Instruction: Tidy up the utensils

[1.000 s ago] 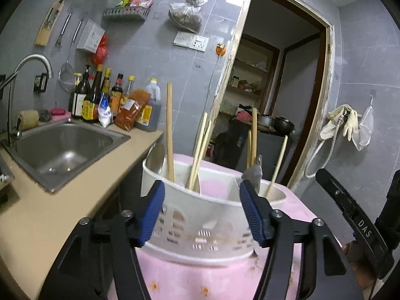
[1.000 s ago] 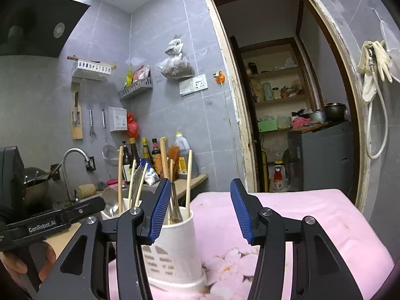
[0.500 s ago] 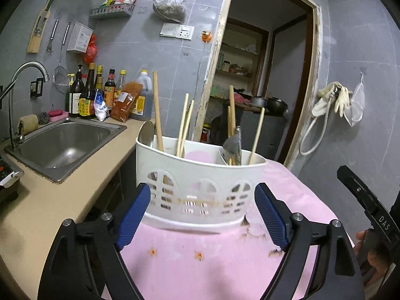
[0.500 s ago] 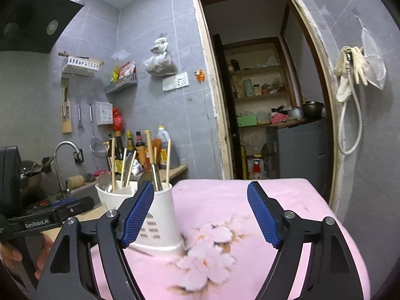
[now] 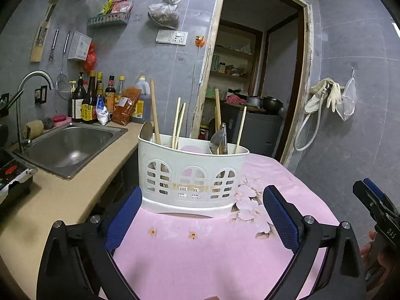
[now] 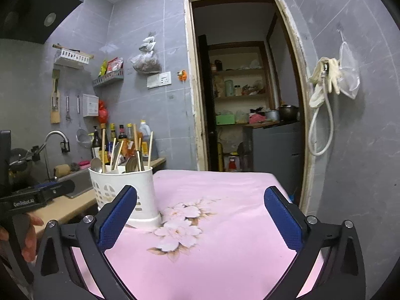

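A white plastic utensil holder (image 5: 192, 177) stands upright on the pink flowered tablecloth (image 5: 225, 250). It holds several wooden chopsticks (image 5: 155, 115) and metal spoons (image 5: 218, 138). My left gripper (image 5: 202, 215) is open and empty, just in front of the holder, apart from it. In the right wrist view the holder (image 6: 125, 190) stands at the left, beyond the left fingertip. My right gripper (image 6: 200, 222) is open and empty above the cloth.
A steel sink (image 5: 67, 147) with a tap is set in the counter (image 5: 50, 200) left of the table. Sauce bottles (image 5: 90, 100) stand against the wall. An open doorway (image 6: 245, 105) lies behind the table. A hose and gloves (image 6: 325, 92) hang at the right.
Both grippers have opened wider and pulled back from the holder. The holder now stands free on the cloth, farther from both cameras.
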`<state>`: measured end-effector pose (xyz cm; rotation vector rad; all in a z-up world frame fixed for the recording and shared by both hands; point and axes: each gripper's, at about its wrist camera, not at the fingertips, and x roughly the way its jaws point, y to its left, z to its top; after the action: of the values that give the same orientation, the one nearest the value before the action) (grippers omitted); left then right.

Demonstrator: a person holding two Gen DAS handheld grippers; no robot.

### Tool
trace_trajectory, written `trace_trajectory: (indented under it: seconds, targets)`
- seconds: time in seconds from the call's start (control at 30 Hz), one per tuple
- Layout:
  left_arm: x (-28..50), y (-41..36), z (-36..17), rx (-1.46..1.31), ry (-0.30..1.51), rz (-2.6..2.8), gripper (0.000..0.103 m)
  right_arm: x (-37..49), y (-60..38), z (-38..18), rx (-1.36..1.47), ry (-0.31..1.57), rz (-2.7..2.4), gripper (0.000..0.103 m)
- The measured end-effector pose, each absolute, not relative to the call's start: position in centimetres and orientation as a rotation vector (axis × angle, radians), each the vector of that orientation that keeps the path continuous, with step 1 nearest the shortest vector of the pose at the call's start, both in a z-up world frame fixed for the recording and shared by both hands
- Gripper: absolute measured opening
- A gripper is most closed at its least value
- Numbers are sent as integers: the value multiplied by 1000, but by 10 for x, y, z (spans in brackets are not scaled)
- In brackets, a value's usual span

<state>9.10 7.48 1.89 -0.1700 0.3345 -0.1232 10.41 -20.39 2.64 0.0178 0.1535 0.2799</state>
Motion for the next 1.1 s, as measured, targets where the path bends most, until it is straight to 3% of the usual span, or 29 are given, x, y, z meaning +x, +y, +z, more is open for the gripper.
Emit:
trace_trajectory:
  seconds: [1.1]
  targets:
    - [20, 58, -8, -87, 301, -85, 96, 28, -200, 11, -54, 185, 155, 103]
